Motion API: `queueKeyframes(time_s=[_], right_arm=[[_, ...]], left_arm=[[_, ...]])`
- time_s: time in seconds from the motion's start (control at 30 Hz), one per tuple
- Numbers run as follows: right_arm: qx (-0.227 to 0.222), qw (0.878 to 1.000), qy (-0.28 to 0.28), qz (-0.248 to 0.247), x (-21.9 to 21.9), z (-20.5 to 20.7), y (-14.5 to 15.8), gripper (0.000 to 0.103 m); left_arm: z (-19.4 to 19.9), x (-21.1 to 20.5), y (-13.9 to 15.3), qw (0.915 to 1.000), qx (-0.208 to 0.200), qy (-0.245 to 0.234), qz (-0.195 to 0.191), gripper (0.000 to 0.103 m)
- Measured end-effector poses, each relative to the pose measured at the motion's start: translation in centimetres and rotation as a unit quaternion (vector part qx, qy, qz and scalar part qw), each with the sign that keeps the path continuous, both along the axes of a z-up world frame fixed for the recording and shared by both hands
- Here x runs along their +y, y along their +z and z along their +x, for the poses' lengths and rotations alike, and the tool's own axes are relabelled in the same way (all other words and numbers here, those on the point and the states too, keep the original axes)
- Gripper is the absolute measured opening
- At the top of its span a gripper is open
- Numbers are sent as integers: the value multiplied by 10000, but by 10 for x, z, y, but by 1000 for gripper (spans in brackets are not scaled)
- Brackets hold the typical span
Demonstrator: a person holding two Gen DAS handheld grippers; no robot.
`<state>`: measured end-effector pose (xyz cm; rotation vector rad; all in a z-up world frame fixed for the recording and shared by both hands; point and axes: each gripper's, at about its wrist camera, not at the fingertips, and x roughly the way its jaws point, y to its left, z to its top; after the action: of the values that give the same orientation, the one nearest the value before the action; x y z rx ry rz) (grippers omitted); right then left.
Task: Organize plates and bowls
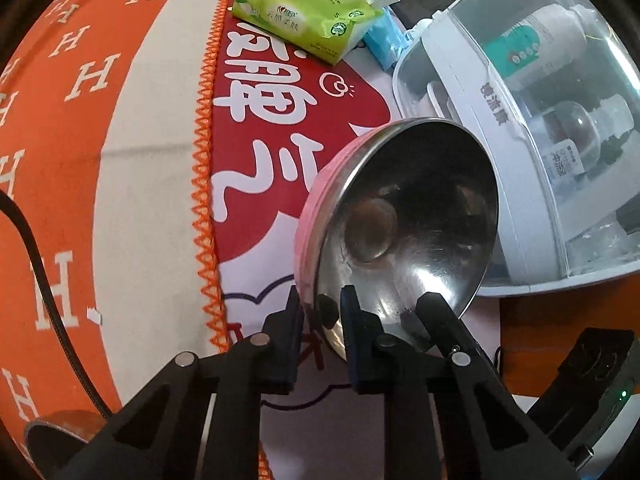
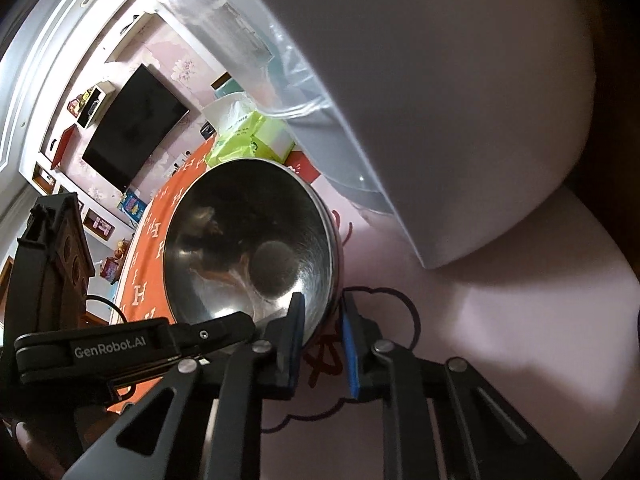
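jaws, both pairs: clamped on one rim. left gripper [image 1: 322, 320] has one pad outside the pink wall and one inside the steel lining of the bowl [image 1: 404, 216], at the rim's six o'clock in the left wrist view; right gripper [image 2: 322, 322] pinches the same bowl [image 2: 248, 240] across its rim at about five o'clock in the right wrist view, blue pad faces pressed to either side. bowl: steel-lined, pink outside, tipped up on edge so its hollow faces both cameras; whether its base touches anything i cannot tell. beneath it: printed mat [image 1: 280, 128], red and white with large lettering, laid over an orange cloth [image 1: 60, 120] with white h marks, which runs off toward nine o'clock. at one to three o'clock of the bowl, left wrist view: white rack with a clear cover [image 1: 520, 160], bottles inside, near the bowl's far rim. at twelve o'clock: green tissue pack [image 1: 304, 12], well apart. step in hand, as judged: a two-handed grasp is made and the bowl is ready to be carried. next move, as judged: lift with both grippers together, keep the tilt steady so the thin rim does not slip from the pads, and clear the rack's edge on the way to wherever the bowls are to be stored.
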<state>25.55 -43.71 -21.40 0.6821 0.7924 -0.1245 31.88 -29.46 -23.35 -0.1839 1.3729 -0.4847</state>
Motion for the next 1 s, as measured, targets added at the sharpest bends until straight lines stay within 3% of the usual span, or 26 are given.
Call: queueKeyframes(time_s=[0.2,1.0], right_arm=[[54,10000,17,12,-1,-7,4,16],[191,9968,692,-358,34,-76,45,16]], left_arm=[[-10,-3,-1,9998,156,-98,75,16],[-111,27,53,9973,-91,-671,294,17]])
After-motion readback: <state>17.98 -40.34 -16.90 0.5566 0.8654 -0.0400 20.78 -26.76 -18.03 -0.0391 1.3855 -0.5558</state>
